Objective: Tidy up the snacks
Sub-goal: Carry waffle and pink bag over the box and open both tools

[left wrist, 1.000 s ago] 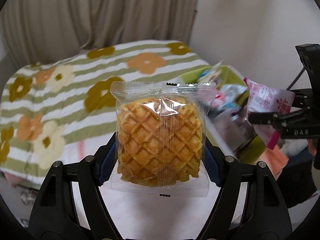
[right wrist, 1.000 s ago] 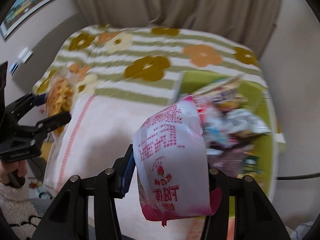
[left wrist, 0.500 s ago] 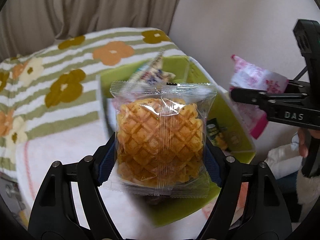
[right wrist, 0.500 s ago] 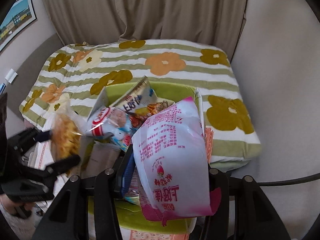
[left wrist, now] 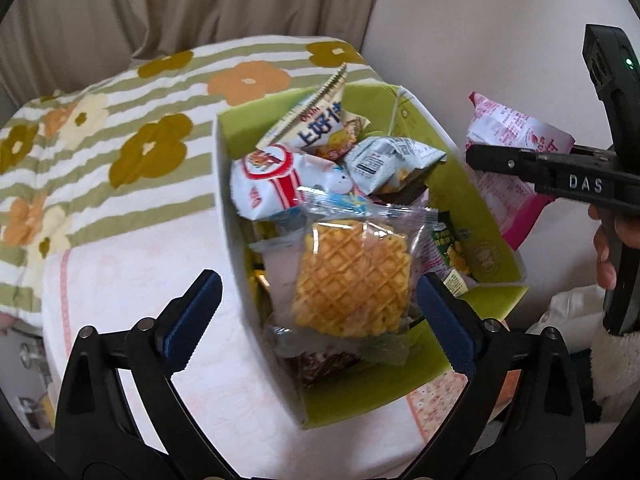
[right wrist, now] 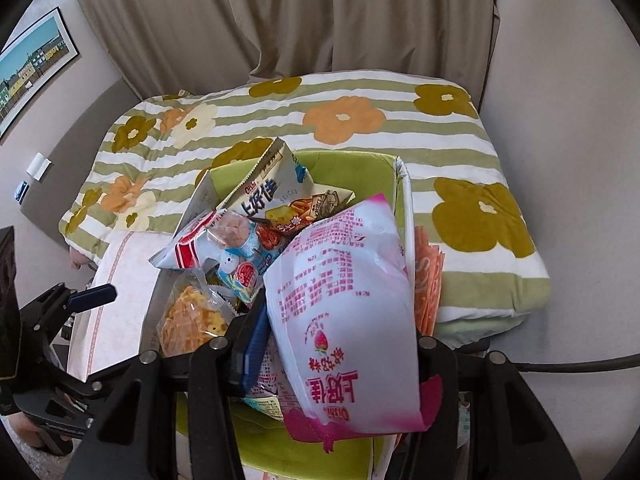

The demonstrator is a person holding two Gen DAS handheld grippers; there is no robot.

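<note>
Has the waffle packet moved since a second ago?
Yes. The waffle packet was clamped in the left tool over the floral blanket; the tool has just been opening, and the packet now lies in the green box.

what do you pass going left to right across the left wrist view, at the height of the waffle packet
left gripper's blue left pad → clear-wrapped golden waffle packet → green cardboard box's right wall → pink-and-white snack bag in the right gripper
</note>
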